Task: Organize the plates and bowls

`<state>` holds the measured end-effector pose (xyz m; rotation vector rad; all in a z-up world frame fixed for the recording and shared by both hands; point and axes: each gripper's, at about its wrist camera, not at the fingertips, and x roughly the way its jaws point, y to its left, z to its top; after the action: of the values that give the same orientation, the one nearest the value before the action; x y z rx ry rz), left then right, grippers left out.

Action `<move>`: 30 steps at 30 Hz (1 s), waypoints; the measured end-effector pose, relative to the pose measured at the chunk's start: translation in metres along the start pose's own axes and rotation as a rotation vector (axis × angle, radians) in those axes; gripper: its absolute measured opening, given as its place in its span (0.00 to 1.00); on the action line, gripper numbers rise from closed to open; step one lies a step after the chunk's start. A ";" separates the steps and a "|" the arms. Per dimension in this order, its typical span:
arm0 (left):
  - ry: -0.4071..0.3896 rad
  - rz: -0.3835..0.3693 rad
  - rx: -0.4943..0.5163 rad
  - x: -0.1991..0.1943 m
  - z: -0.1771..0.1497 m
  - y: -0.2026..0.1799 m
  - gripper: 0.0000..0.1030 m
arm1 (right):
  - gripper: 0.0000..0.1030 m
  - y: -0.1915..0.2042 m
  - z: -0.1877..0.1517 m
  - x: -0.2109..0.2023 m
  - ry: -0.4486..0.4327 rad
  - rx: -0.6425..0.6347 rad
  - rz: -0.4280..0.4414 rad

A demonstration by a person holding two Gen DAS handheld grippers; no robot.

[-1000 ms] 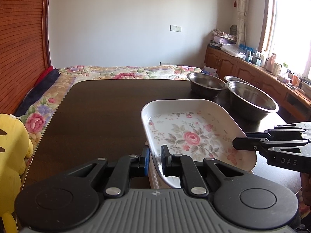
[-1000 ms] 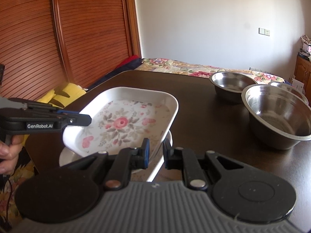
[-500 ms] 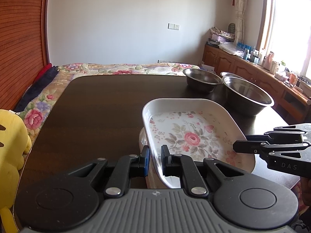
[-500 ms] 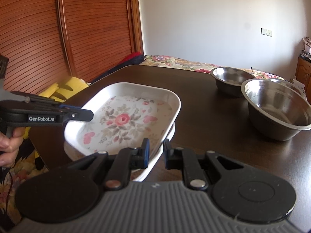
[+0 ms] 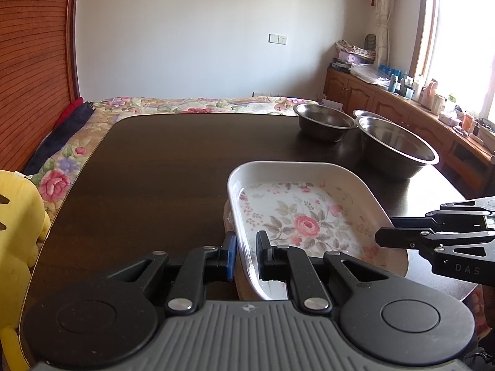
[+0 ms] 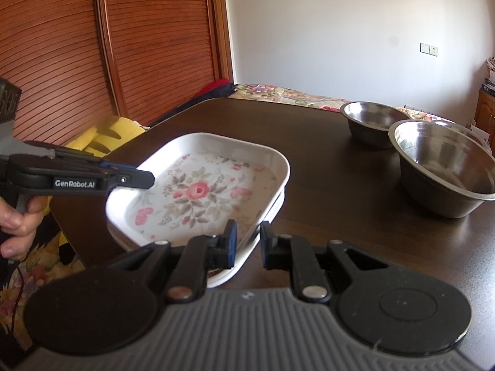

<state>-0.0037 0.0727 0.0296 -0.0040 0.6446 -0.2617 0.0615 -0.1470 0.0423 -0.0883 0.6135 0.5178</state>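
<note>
While each hand-held gripper, left (image 5: pixel 246 255) and right (image 6: pixel 248 241), clamps its rim, the floral plate (image 5: pixel 304 216) rests on another plate (image 6: pixel 269 213).

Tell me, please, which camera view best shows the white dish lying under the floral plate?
The right wrist view: the lower white dish shows its stacked edge beneath the floral plate. The left wrist view shows only a corner sliver.

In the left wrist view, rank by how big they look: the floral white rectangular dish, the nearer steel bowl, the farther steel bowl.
1. Floral white rectangular dish, though it is nearest the camera.
2. Nearer steel bowl.
3. Farther steel bowl; it sits further back, so its true size against the nearer bowl is unsure.
</note>
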 end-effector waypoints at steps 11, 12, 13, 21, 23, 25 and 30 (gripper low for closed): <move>0.001 0.001 -0.012 0.002 -0.001 0.002 0.23 | 0.17 -0.003 0.003 -0.005 -0.021 0.004 0.011; -0.002 0.001 -0.014 0.002 0.000 0.002 0.26 | 0.17 -0.004 0.003 -0.005 -0.025 0.005 0.011; -0.006 0.005 -0.013 0.001 0.001 0.002 0.34 | 0.17 -0.005 0.003 -0.007 -0.029 0.004 0.009; -0.046 0.030 0.004 -0.001 0.015 0.000 0.87 | 0.17 -0.019 0.012 -0.013 -0.065 0.024 -0.002; -0.056 0.041 0.013 0.001 0.019 -0.003 0.97 | 0.17 -0.024 0.013 -0.014 -0.072 0.033 -0.005; -0.059 0.038 0.019 0.002 0.022 -0.005 0.99 | 0.17 -0.030 0.013 -0.015 -0.080 0.041 -0.008; -0.047 0.023 0.018 0.009 0.030 -0.011 1.00 | 0.17 -0.043 0.013 -0.017 -0.094 0.058 -0.020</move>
<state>0.0183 0.0577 0.0490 0.0145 0.5957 -0.2448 0.0779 -0.1888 0.0593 -0.0150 0.5351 0.4814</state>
